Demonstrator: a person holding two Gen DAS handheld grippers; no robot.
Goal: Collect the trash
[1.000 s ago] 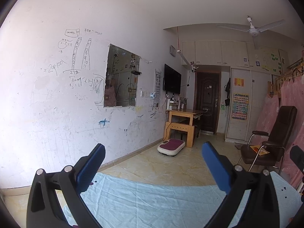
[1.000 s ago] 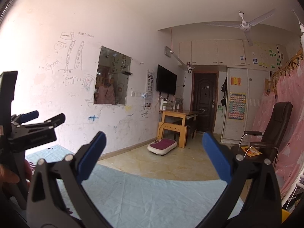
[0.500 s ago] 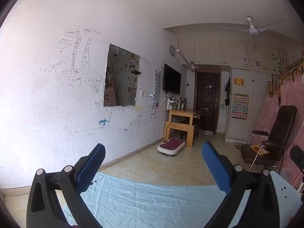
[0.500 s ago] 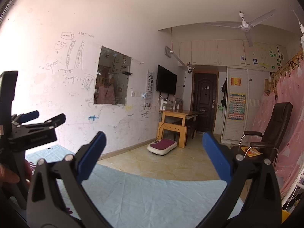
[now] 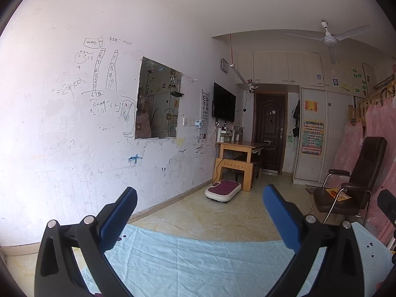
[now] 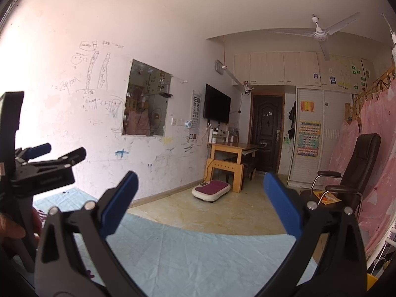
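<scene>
Nearest the lenses: left gripper (image 5: 198,212) with blue pads spread wide, nothing between them. Right gripper (image 6: 198,205) same, pads well apart and empty. Both are held level and pointed down the room rather than at the work surface, which reads as a ready pose, not a reach.

Left gripper also shows from the side in the right wrist view, at the far left edge; the hand (image 6: 12,227) gripping its handle is cut off by the frame.

Below both: light blue cloth (image 5: 198,262), wrinkled, covering what is probably a table. Only its far strip shows. A few small dark specks (image 5: 370,245) sit near its right edge, too small to identify. Something purple (image 6: 40,216) shows beside the hand, partly hidden.

Trash: none I can make out in either view. If it's on the cloth, it's under the cameras and outside the frame. My guess is both grippers need to tilt down first. Yellow corner (image 6: 371,281) at bottom right could be a bin, but it's too cropped to tell.

Further out: scribbled white wall (image 5: 74,123), tiled floor, maroon-topped scale-like platform (image 5: 224,189), wooden desk (image 5: 238,158), black armchair (image 5: 351,185) with orange paper on the seat, dark door (image 5: 269,131) at the end.
</scene>
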